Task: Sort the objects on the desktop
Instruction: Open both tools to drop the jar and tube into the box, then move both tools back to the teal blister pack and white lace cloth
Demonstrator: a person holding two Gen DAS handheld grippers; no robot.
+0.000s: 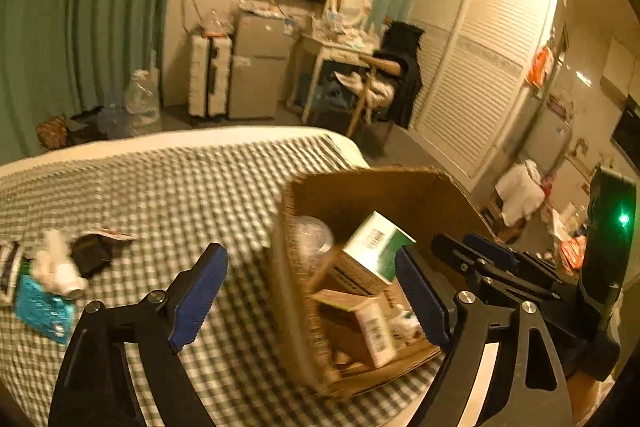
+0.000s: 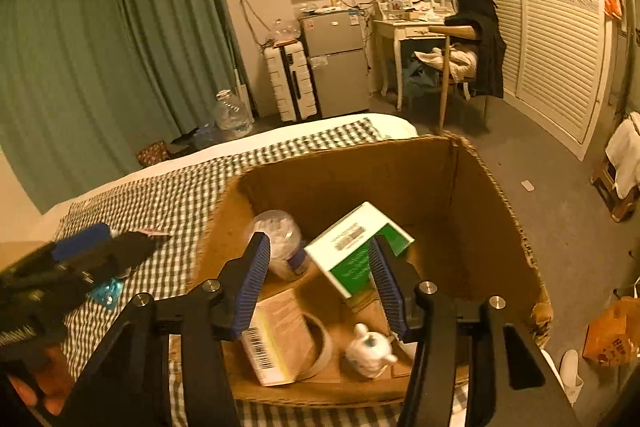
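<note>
Cardboard box [image 2: 472, 187] is sitting open-topped on a bed covered by a checked cloth [image 1: 160, 187], near the bed's far corner. Inside it are lying a green-and-white carton [image 2: 352, 251] tilted against the back, a clear plastic jar [image 2: 282, 239], a tan carton with a barcode [image 2: 276, 339], a roll of tape [image 2: 322, 347] and a small white teapot-shaped figure [image 2: 370, 349]. The right gripper [image 2: 320, 279] is hovering over the box interior with its blue pads apart and nothing pressed between them. The left gripper [image 1: 308, 295] is standing wide apart astride the box's near-left wall, also gripping nothing. On the cloth to the left, well apart from the box, are resting a white tube-like item [image 1: 60, 267], a teal packet [image 1: 44, 311] and a black object [image 1: 94, 253]; their details are blurred.
</note>
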